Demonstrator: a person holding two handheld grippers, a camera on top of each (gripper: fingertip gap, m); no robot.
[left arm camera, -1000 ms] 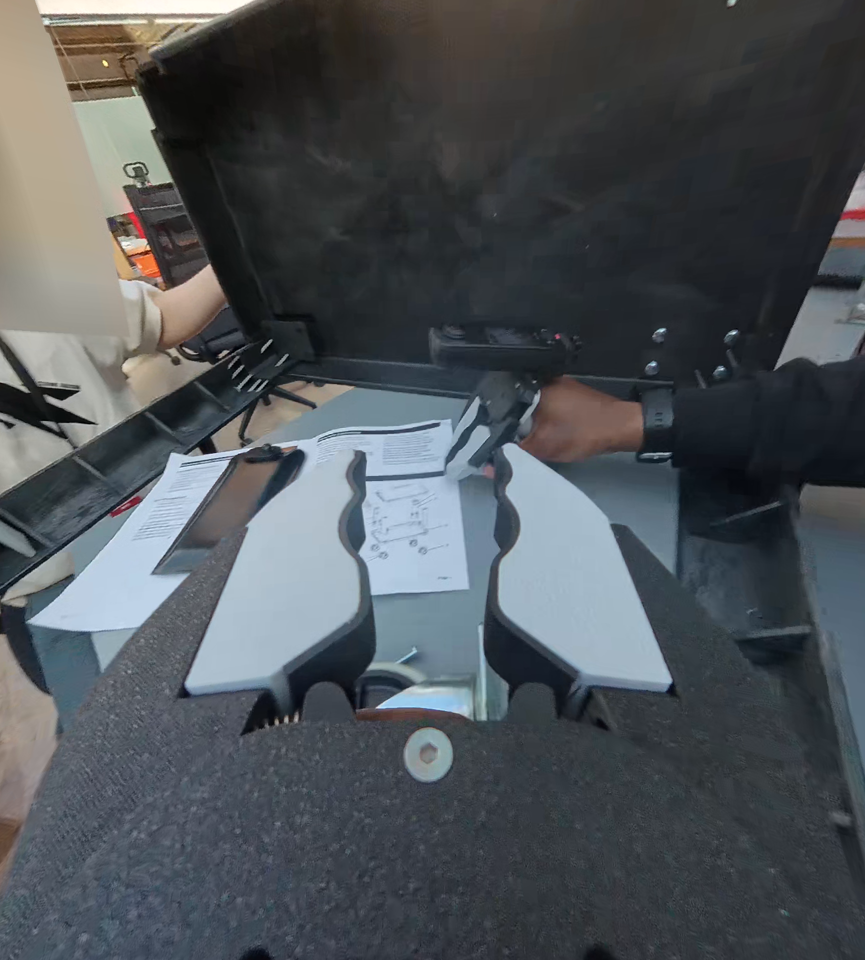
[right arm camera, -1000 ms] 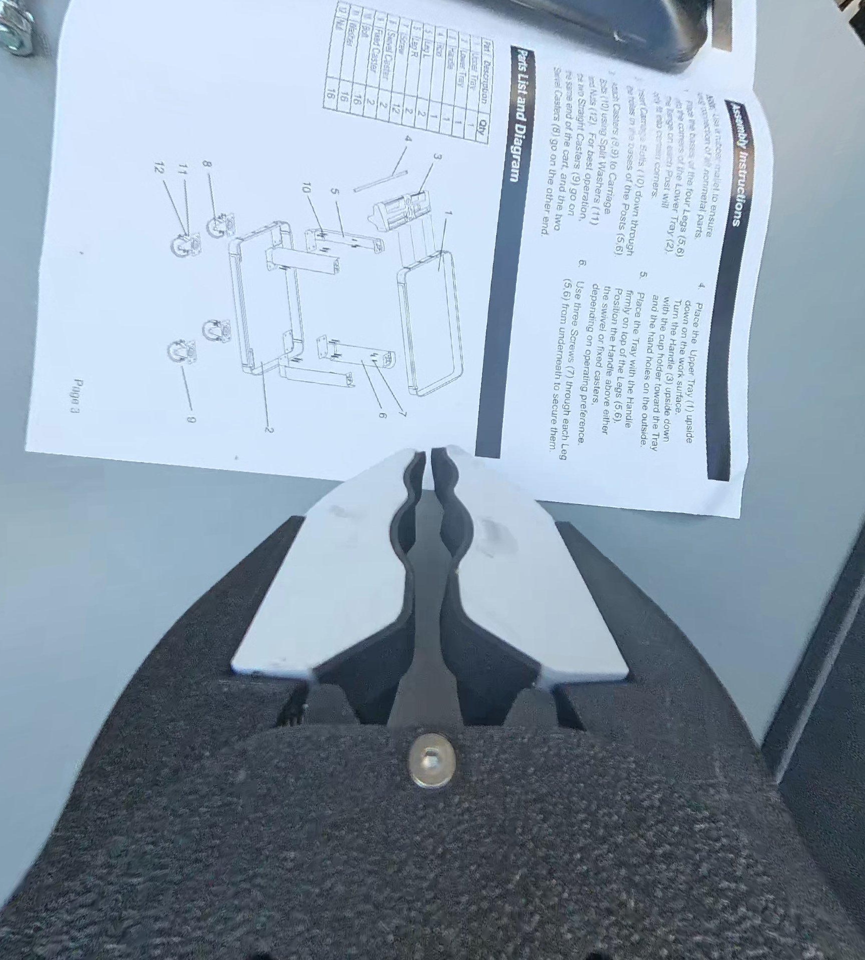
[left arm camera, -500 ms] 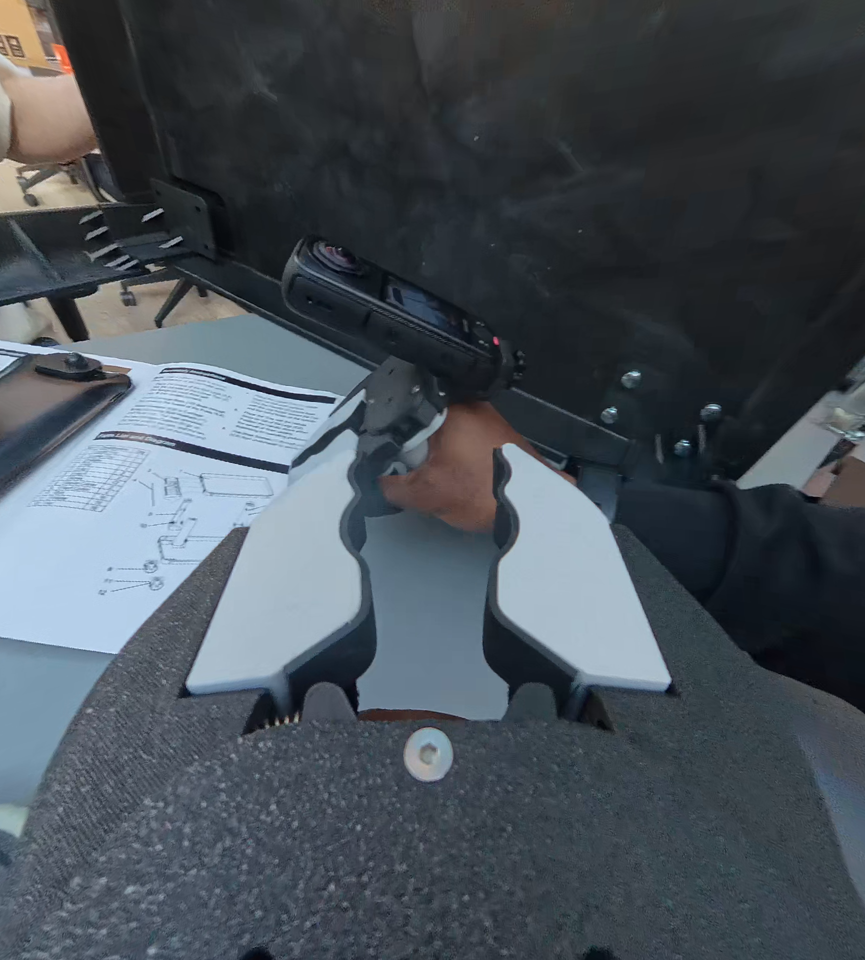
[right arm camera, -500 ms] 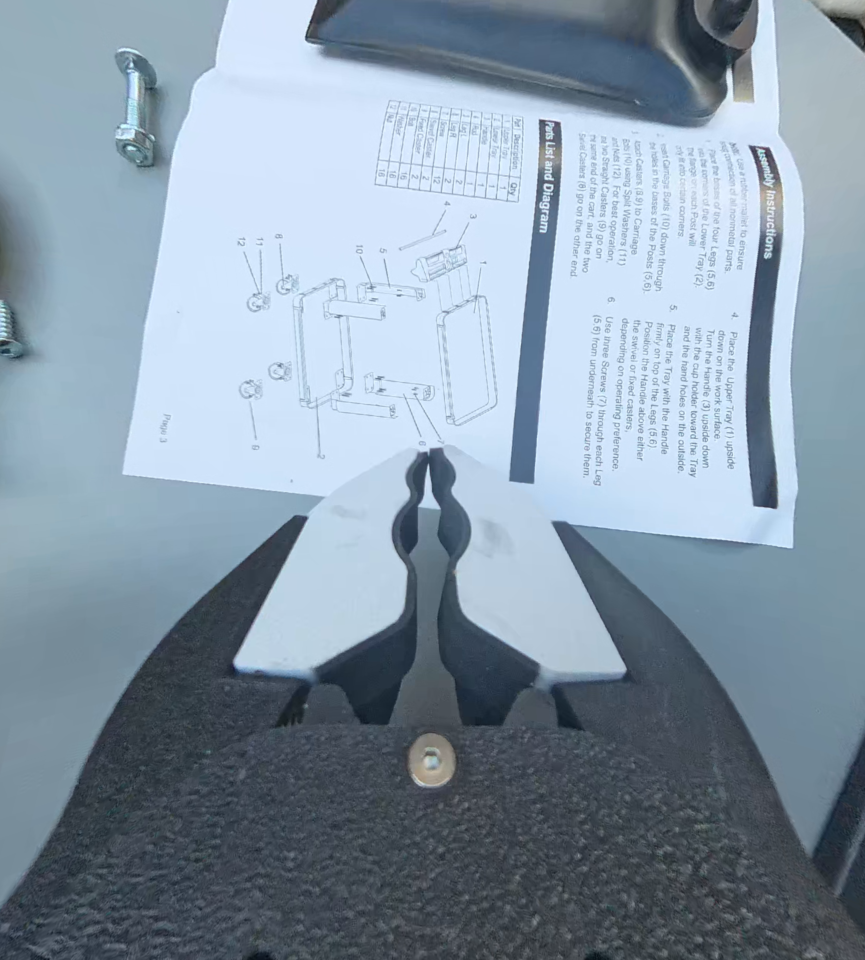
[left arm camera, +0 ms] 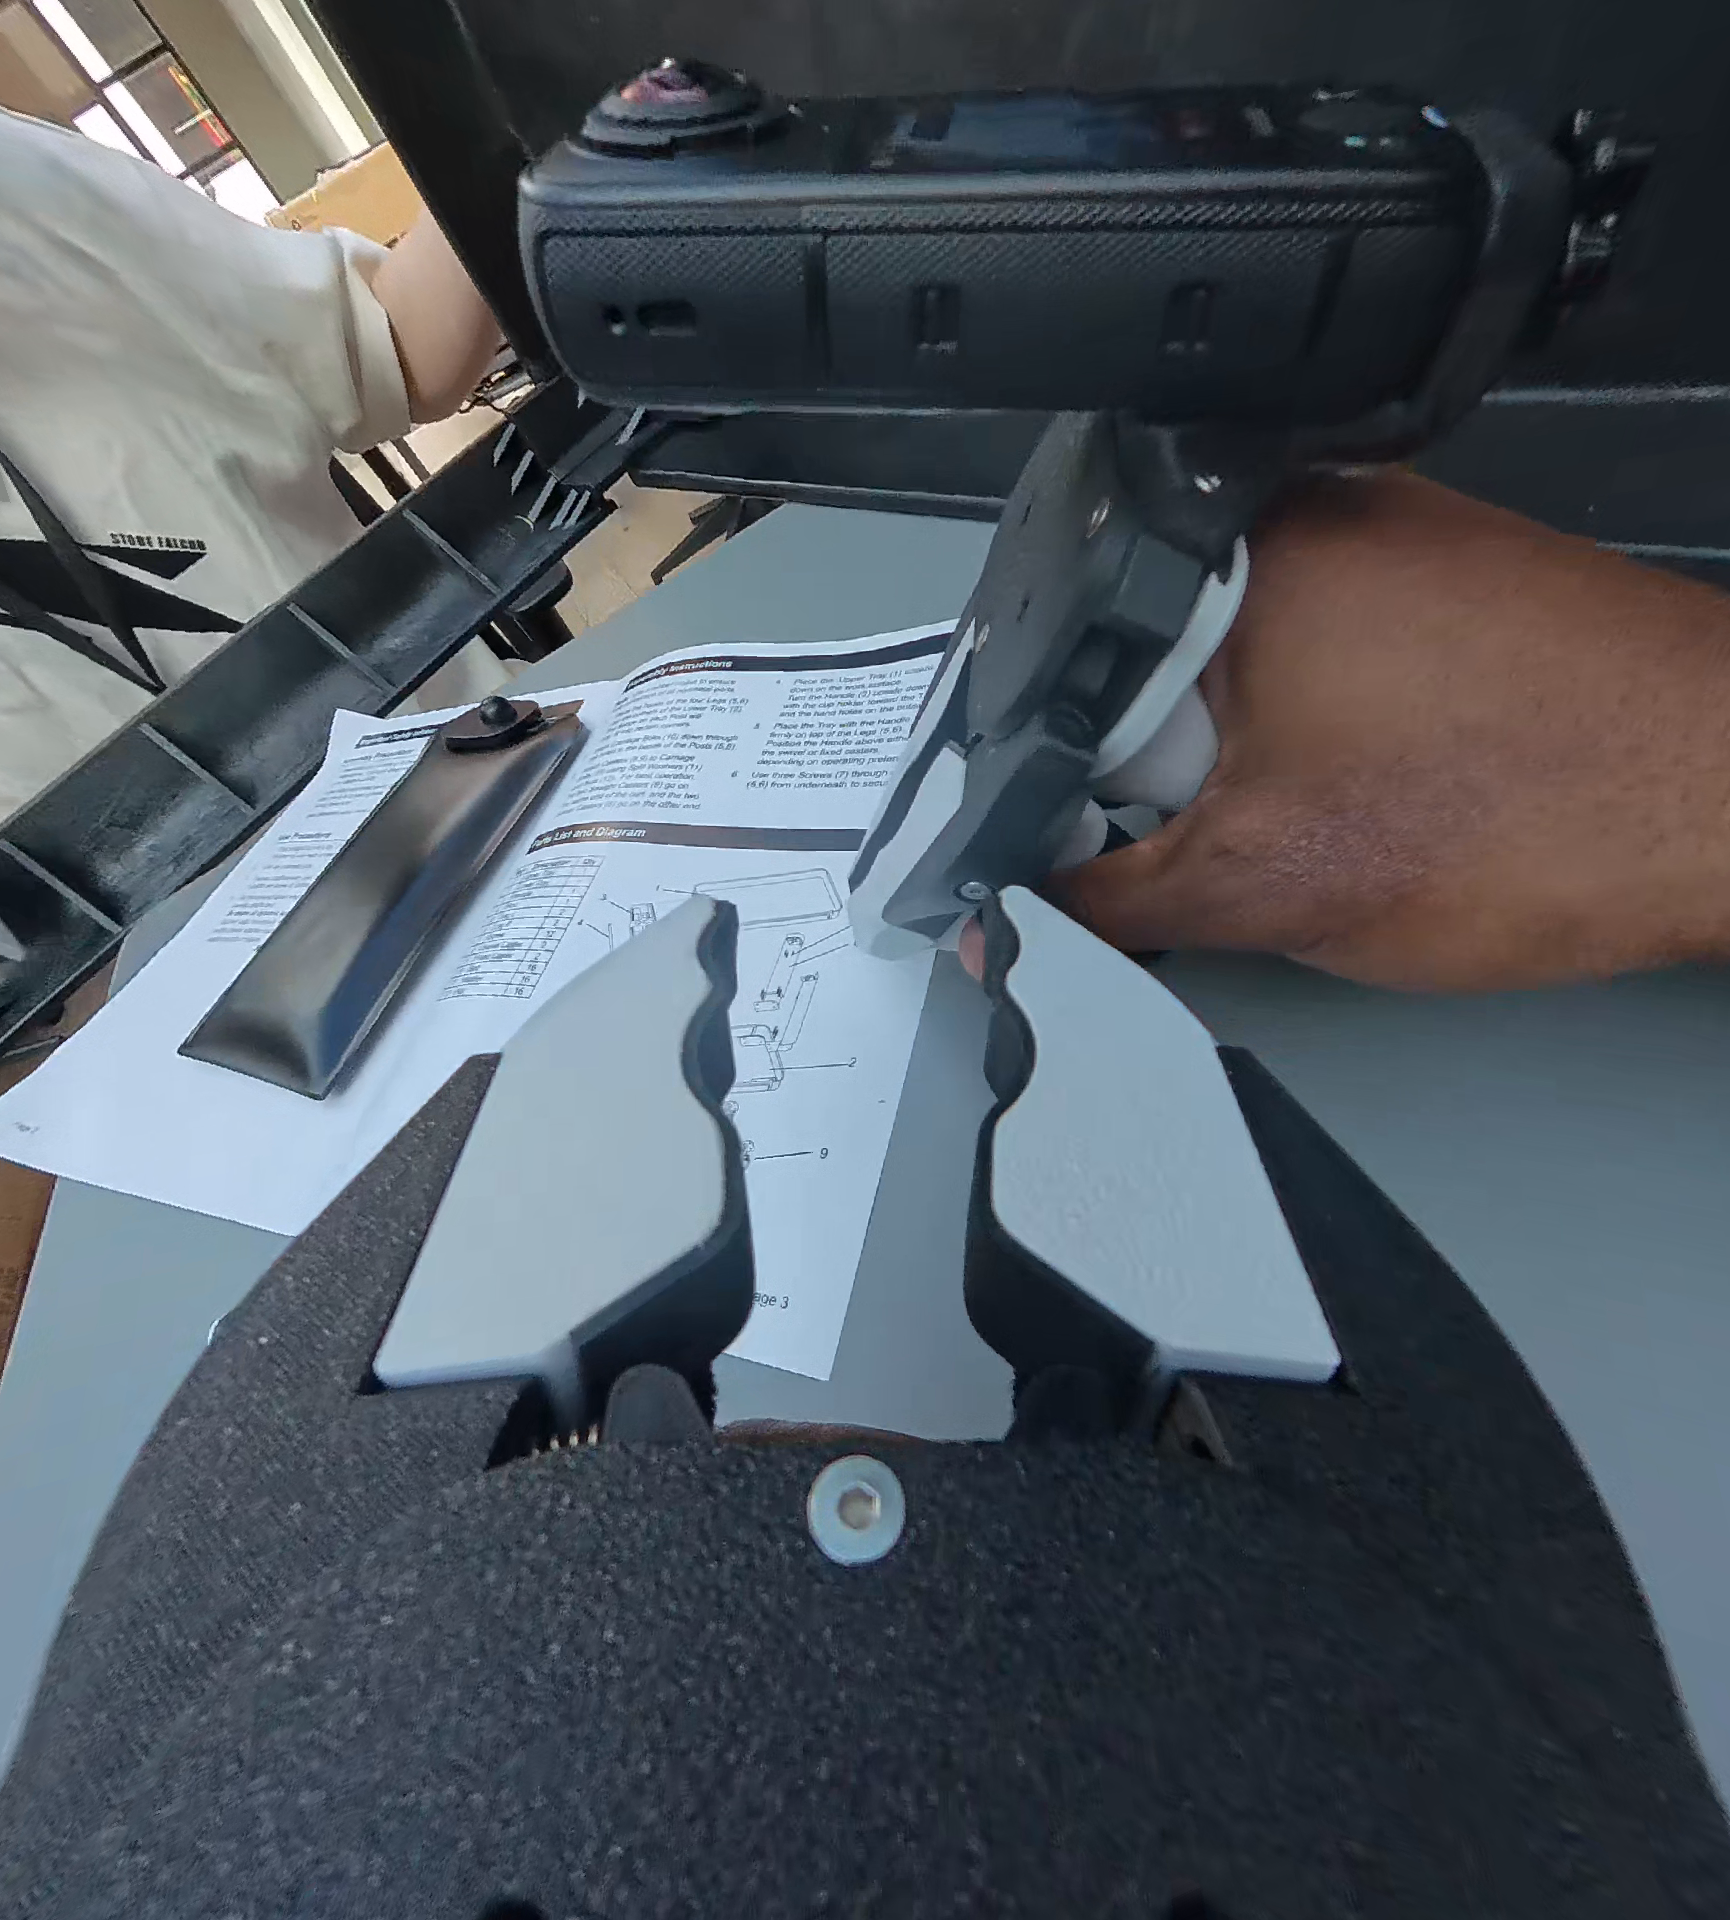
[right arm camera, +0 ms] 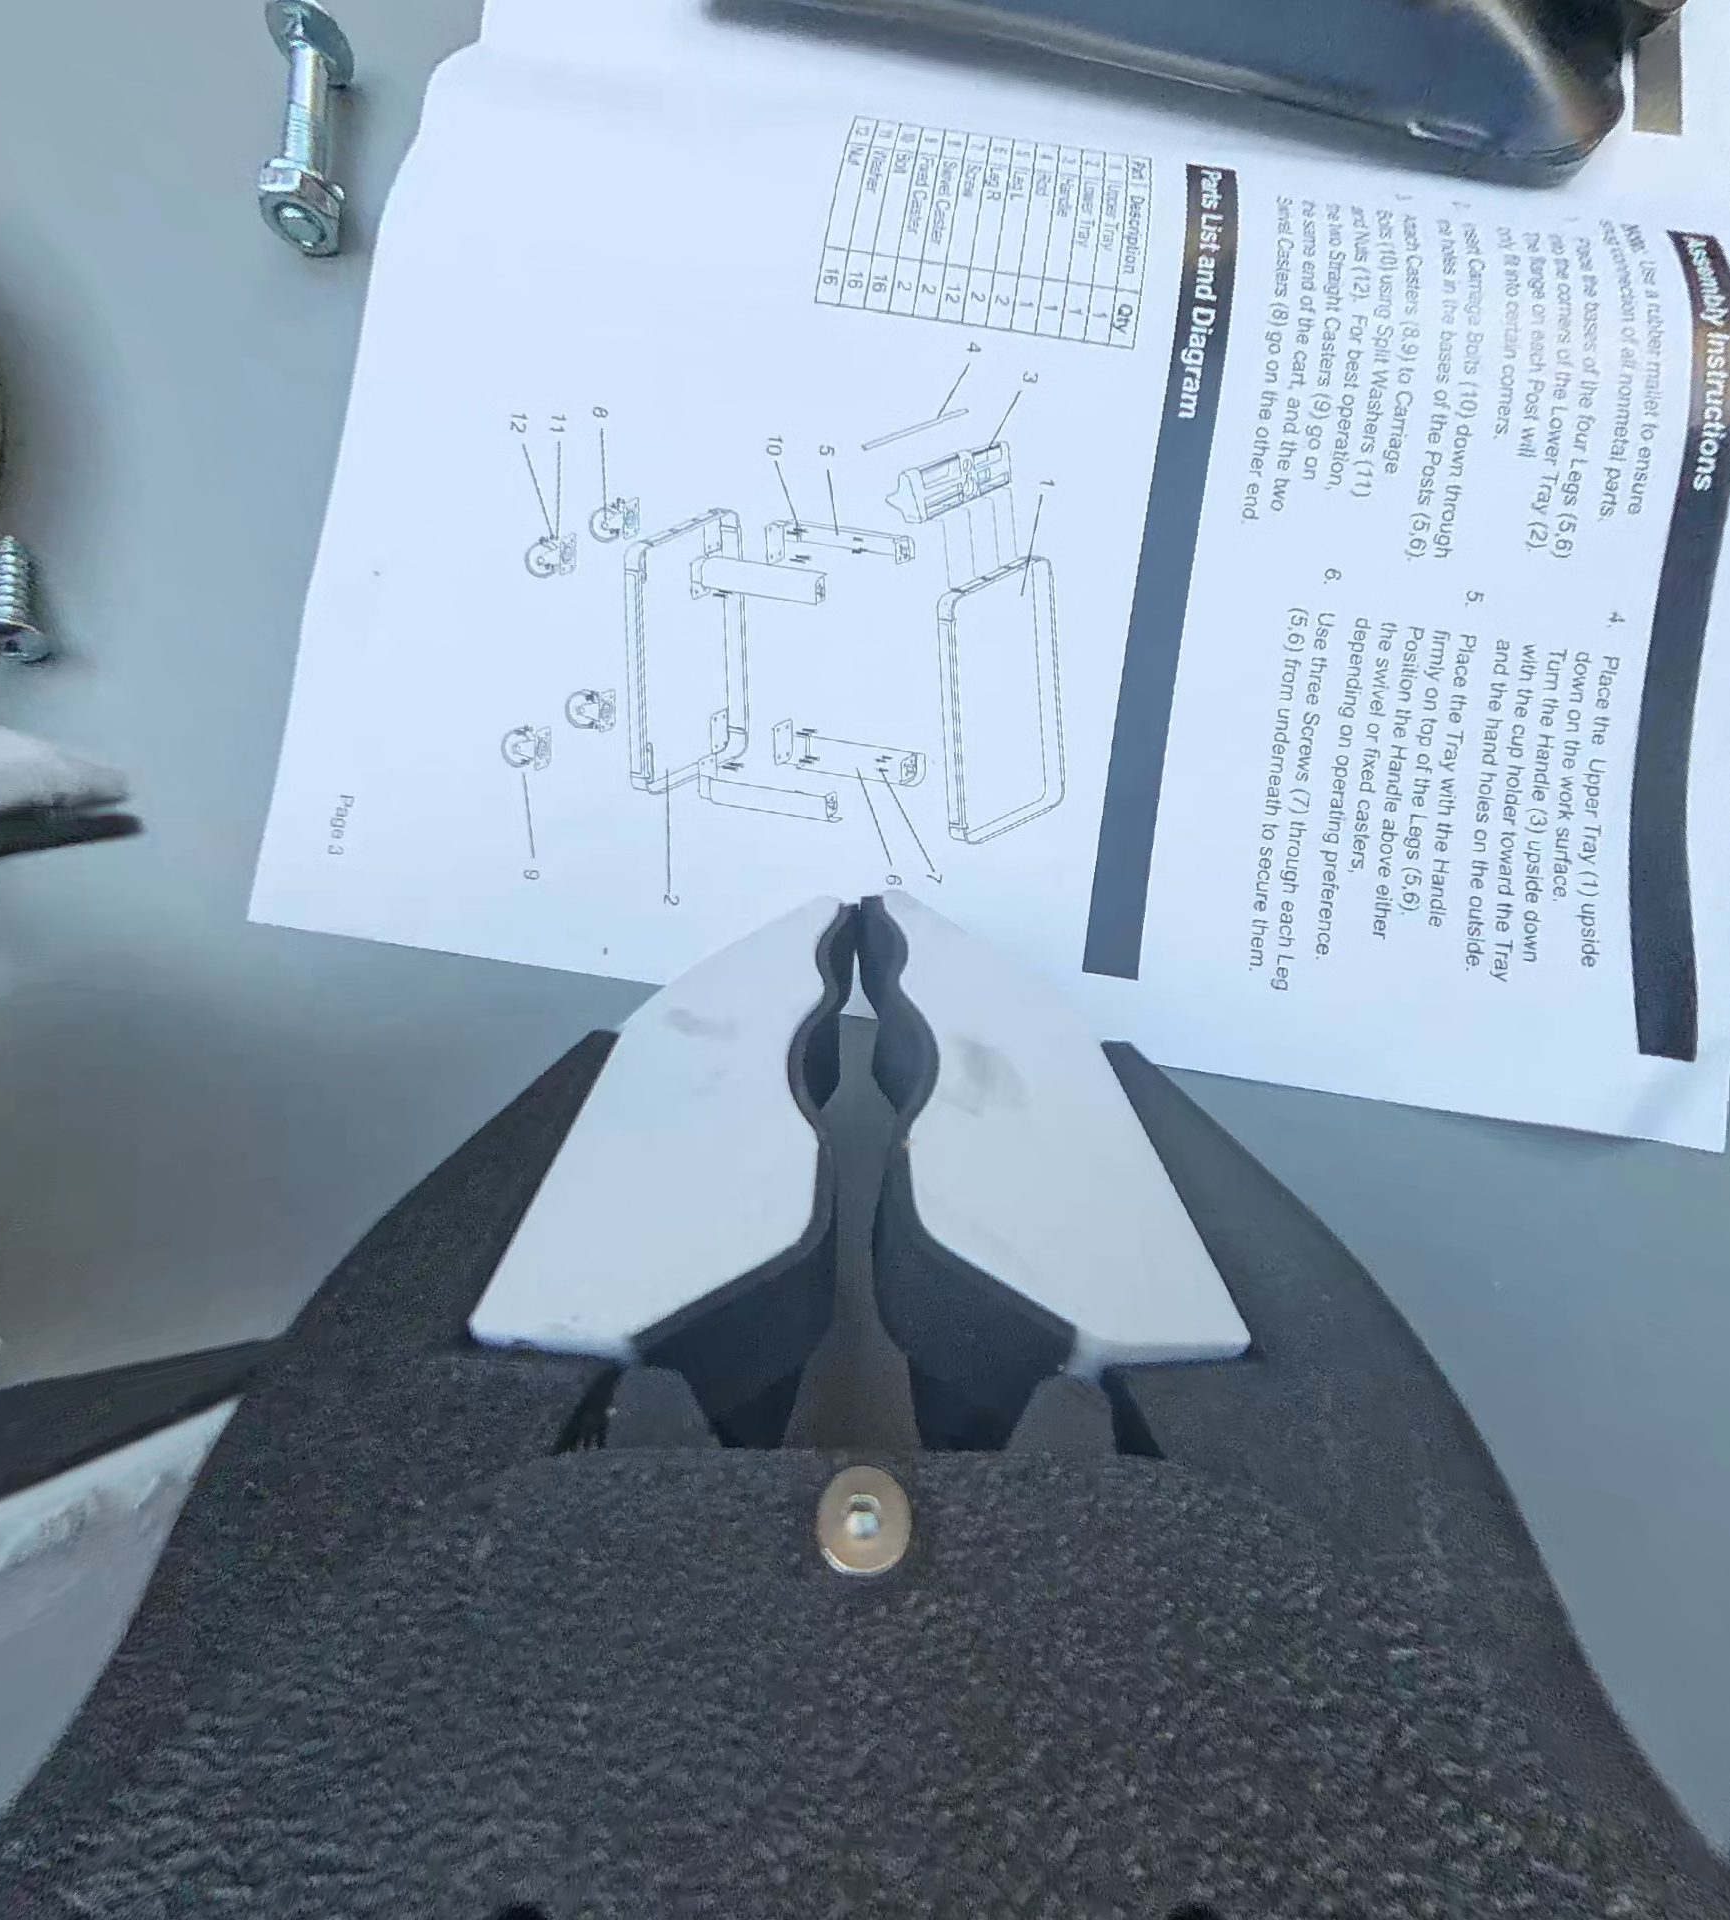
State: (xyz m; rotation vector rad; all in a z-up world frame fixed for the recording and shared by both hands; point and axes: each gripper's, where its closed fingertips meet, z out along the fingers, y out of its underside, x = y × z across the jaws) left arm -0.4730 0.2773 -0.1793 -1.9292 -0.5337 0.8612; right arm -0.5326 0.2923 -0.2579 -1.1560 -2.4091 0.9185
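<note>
Both tongs are bare: the left tongs (left arm camera: 856, 914) gape over the paper sheet (left arm camera: 632, 935), the right tongs (right arm camera: 859, 909) are clenched at its near edge (right arm camera: 944, 987). Crowded together, they could collide or crease it.

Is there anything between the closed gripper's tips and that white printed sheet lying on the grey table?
Nothing visible. The right gripper, its tips together, points straight at the near edge of the white printed sheet on the grey table; no object lies between them.
</note>
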